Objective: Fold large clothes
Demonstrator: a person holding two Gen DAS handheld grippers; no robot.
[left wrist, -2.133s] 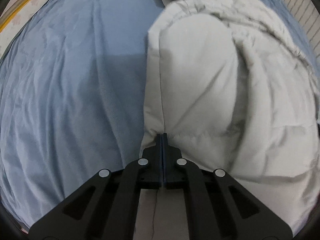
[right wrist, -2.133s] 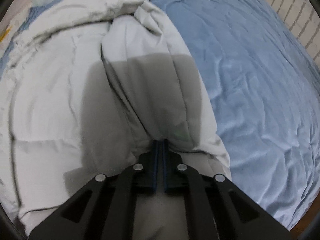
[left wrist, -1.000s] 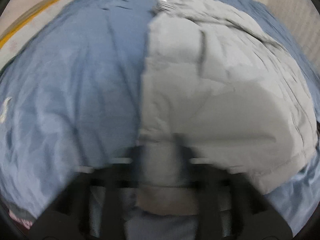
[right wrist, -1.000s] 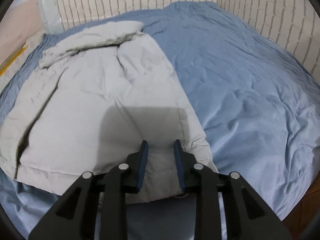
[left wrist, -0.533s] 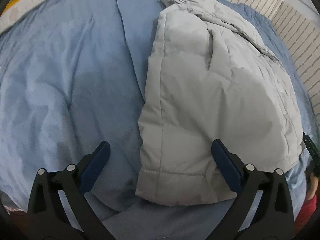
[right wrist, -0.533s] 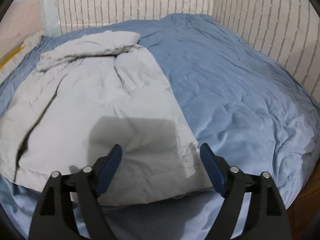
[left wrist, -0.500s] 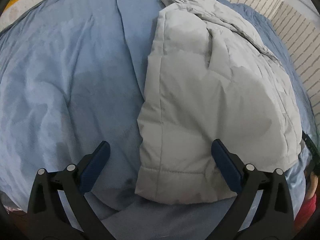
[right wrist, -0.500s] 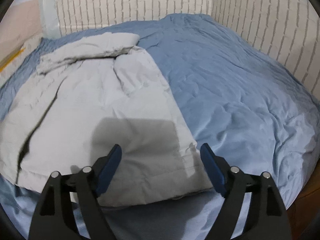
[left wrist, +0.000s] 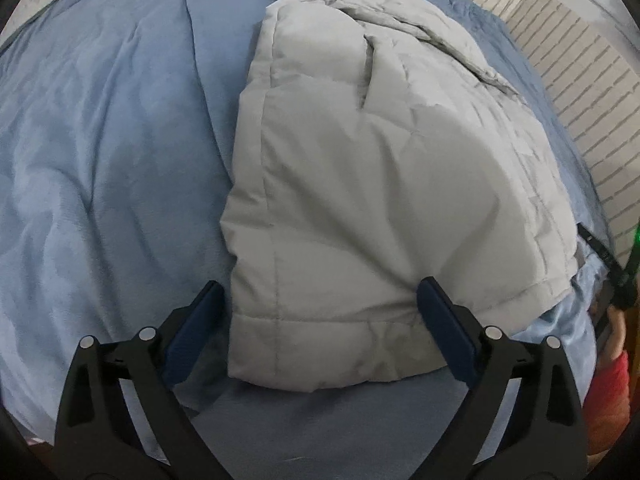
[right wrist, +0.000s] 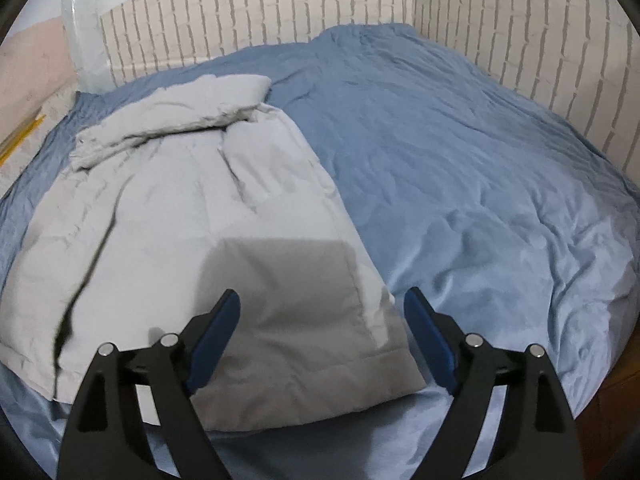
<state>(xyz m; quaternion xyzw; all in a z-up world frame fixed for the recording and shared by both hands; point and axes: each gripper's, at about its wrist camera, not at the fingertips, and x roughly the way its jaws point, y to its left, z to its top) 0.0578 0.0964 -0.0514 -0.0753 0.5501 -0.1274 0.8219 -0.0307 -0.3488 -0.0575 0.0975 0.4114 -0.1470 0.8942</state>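
A grey padded jacket lies folded lengthwise on the blue bedsheet, its hem nearest both cameras. The left gripper and the right gripper hover above that hem, jaws spread wide, grasping nothing.

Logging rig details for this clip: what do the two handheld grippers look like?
The left gripper and the right gripper match: black skeletal linkage arms with triangular cutouts, round silver pivot pins, and flat dark blue pads lining the fingers. No cables or markings are visible.
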